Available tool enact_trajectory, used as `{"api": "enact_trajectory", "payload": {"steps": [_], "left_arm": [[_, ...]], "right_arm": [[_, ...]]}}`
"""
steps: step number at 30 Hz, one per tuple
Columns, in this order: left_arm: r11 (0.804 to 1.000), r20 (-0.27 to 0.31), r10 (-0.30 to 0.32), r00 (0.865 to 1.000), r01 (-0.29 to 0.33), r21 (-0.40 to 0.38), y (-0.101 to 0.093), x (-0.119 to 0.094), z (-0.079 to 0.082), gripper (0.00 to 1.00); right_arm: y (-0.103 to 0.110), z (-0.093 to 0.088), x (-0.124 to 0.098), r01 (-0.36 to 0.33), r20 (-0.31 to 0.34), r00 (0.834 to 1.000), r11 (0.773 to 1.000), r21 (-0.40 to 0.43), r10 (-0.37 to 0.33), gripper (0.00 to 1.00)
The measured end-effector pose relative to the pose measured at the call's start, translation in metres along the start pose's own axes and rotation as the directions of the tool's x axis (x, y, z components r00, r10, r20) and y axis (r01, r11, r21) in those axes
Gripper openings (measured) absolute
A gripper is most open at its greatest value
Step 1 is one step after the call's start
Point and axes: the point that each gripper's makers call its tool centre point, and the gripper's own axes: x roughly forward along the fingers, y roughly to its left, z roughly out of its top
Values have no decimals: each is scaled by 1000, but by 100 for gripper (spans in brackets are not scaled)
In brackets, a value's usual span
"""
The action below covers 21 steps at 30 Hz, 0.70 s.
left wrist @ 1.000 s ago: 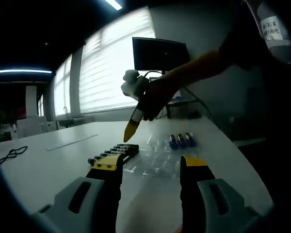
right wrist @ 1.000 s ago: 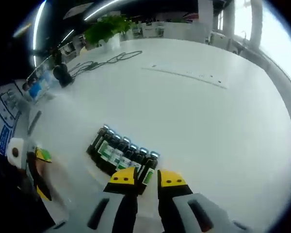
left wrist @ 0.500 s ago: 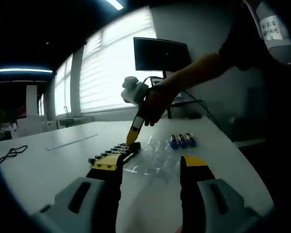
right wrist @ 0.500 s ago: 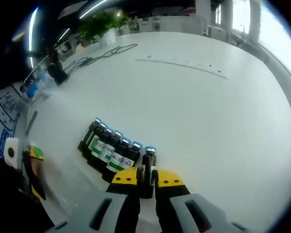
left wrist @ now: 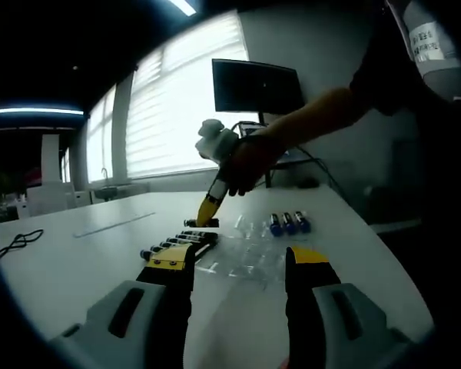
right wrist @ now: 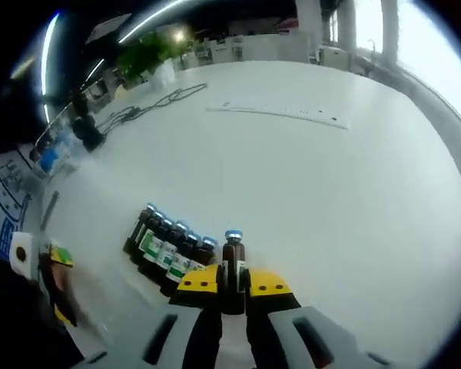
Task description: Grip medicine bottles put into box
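Observation:
A row of brown medicine bottles (right wrist: pixel 169 247) with green labels and blue caps lies on the white table (right wrist: pixel 315 192). My right gripper (right wrist: pixel 232 281) is shut on one brown bottle (right wrist: pixel 232 257), held upright just off the row's end. From the left gripper view, the right gripper (left wrist: pixel 207 209) hangs over the near end of the row (left wrist: pixel 177 243), with a hand around it. A clear plastic box (left wrist: pixel 250 257) lies beside the row. Three blue-capped bottles (left wrist: pixel 288 223) lie at the box's far end. My left gripper (left wrist: pixel 238 261) stands open, low over the table.
A dark monitor (left wrist: pixel 257 86) stands at the back by the blinds. In the right gripper view, black cables (right wrist: pixel 150 104), a long flat strip (right wrist: pixel 280 113) and a green plant (right wrist: pixel 146 54) sit far across the table. The left gripper (right wrist: pixel 58 280) shows at the left edge.
The right gripper came down on the end bottle of the row, shut on it and lifted it away from the others. The left gripper has stayed still.

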Motion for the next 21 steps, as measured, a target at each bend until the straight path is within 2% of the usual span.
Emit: {"api": "enact_trajectory", "payload": {"steps": [3,9,12,18,21], "left_arm": [[1000,-3,-3,1000,3,2,-1,1,-1,40],[1000,-2,1,1000,-1,-3,1,1,-1,40],[1000,3,2,1000,-2,-11,2,0,0,40],[1000,3,2,1000,-2,-13,2,0,0,40],[1000,2,-1,1000,1,-9,1,0,0,40]], "right_arm": [[-1,2,-12,-9,12,1000,1000,-10,9,7],[-2,-7,-39,-16,35,999,996,-92,19,7],[1,-12,-51,-20,49,998,985,-173,29,7],[11,-20,-63,-51,59,996,972,-229,66,7],[13,-21,-66,-64,67,994,953,-295,87,7]]}}
